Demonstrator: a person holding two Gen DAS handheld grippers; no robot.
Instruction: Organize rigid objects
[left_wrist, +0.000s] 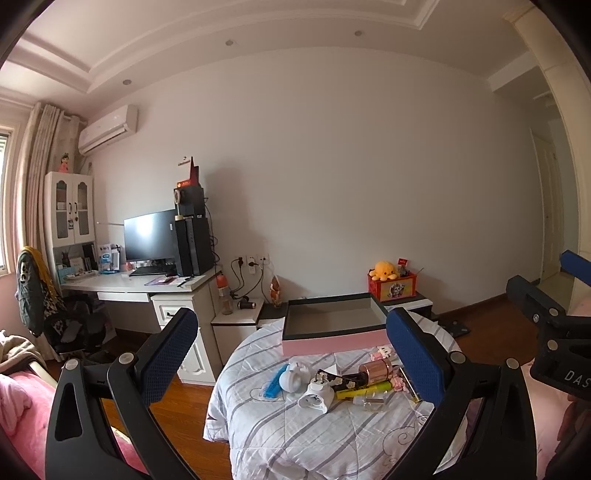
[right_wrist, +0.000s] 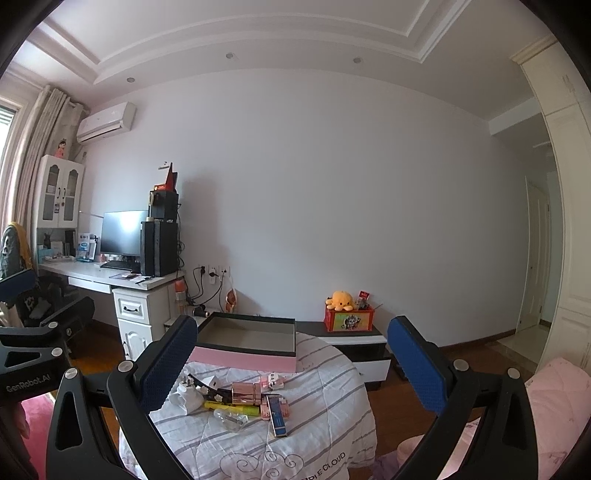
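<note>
I hold both tools high and back from the quilt-covered desk (left_wrist: 258, 435), I think to survey before choosing. Left tool (left_wrist: 291, 354) and right tool (right_wrist: 291, 360) are spread wide, empty. The clutter (right_wrist: 236, 400) lies heaped at the near middle; the open pink box (right_wrist: 245, 349) waits just beyond, likely its destination. Small items blur together.

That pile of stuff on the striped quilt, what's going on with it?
Nothing is being handled yet. The left hand-held gripper and right hand-held gripper both hover open above the striped quilt. The clutter there, including a white plug adapter, a yellow highlighter pen and a rose-gold cylinder, lies loose. The shallow pink box with dark rim behind it sits empty.
</note>
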